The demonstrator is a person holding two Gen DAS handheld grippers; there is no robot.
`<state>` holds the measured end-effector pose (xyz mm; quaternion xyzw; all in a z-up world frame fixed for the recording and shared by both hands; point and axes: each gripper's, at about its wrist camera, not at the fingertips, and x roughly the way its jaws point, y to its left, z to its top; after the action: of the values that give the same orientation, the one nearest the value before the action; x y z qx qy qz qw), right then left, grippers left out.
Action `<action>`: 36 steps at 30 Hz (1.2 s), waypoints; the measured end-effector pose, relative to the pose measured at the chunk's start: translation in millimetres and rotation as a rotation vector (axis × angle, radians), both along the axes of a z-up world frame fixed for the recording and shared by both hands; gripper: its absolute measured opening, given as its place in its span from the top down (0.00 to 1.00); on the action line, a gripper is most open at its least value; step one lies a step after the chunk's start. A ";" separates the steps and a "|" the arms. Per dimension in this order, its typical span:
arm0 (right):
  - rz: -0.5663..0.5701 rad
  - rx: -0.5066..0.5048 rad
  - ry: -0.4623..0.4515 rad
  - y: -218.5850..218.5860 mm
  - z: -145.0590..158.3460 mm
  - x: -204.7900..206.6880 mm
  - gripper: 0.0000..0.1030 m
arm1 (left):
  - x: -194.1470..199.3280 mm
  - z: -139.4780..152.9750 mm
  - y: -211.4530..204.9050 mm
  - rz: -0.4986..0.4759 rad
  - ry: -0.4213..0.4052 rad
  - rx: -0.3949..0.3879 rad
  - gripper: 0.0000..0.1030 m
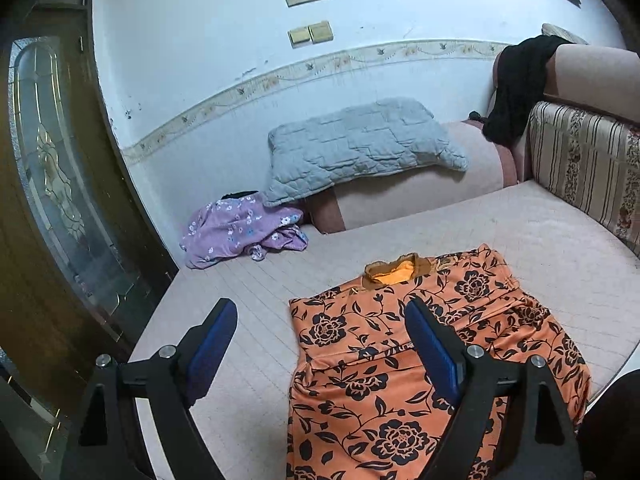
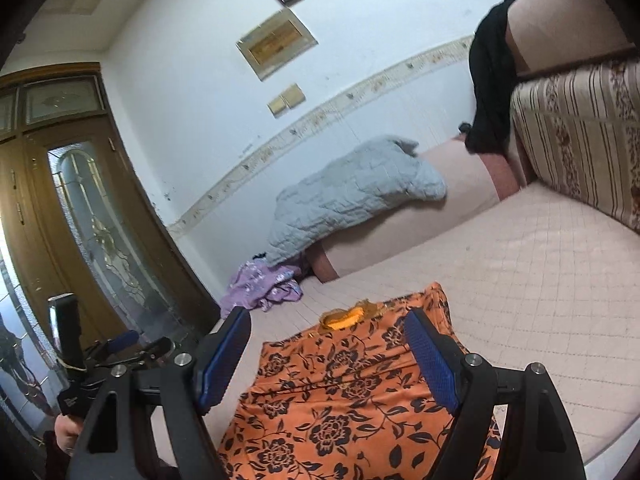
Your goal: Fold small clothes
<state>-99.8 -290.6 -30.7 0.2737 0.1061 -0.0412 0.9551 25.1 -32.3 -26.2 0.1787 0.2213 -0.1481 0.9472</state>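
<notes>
An orange top with black flowers (image 1: 380, 368) lies flat on the pink sofa seat (image 1: 520, 240), collar at the far end, sides folded in. It also shows in the right wrist view (image 2: 340, 400). My left gripper (image 1: 320, 320) is open and empty, hovering above the top's left edge. My right gripper (image 2: 326, 332) is open and empty, above the top's middle, near the collar. The left gripper body shows at the lower left of the right wrist view (image 2: 120, 356). A crumpled purple floral garment (image 1: 240, 232) lies at the seat's far left corner.
A grey quilted pillow (image 1: 360, 144) rests on the sofa armrest (image 1: 472, 172). A black cloth (image 1: 516, 88) hangs over the sofa back beside a striped cushion (image 1: 584, 168). A wooden door with a glass pane (image 1: 52, 184) stands left of the seat edge.
</notes>
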 end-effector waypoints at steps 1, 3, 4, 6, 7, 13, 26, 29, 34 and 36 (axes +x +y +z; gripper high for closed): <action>-0.012 -0.005 -0.007 2.5 3.4 -4.3 0.20 | -3.0 1.9 1.1 0.000 -0.004 -0.001 0.16; -0.002 -0.018 -0.016 8.1 9.1 -11.6 0.20 | -8.3 5.2 3.5 0.002 -0.012 -0.005 0.16; 0.001 -0.022 -0.018 9.3 10.4 -13.4 0.20 | -10.1 6.2 4.4 0.004 -0.013 -0.007 0.16; 0.004 -0.029 -0.022 12.8 11.5 -16.6 0.20 | -13.8 7.3 6.8 0.008 -0.014 -0.010 0.16; 0.008 -0.028 -0.023 13.8 11.3 -17.6 0.20 | -15.2 7.7 7.8 0.010 -0.013 -0.010 0.16; 0.022 -0.023 -0.029 19.3 10.5 -22.7 0.20 | -21.2 9.7 11.8 0.017 -0.023 -0.009 0.16; 0.048 -0.040 -0.023 28.1 6.5 -20.0 0.20 | -17.2 -0.6 14.2 0.037 -0.004 -0.001 0.16; 0.057 -0.041 -0.015 30.2 3.0 -16.8 0.20 | -14.8 -3.2 14.7 0.043 -0.002 0.002 0.16; 0.066 -0.049 -0.004 32.7 -0.7 -12.3 0.20 | -10.8 -7.1 15.0 0.050 0.009 0.005 0.16; 0.069 -0.045 -0.001 32.4 -1.8 -11.2 0.20 | -10.3 -8.5 15.1 0.052 0.011 0.006 0.16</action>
<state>-111.0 -258.1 -32.5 0.2483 0.1142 -0.0104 0.9619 14.8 -17.3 -34.7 0.1747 0.2316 -0.1238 0.9490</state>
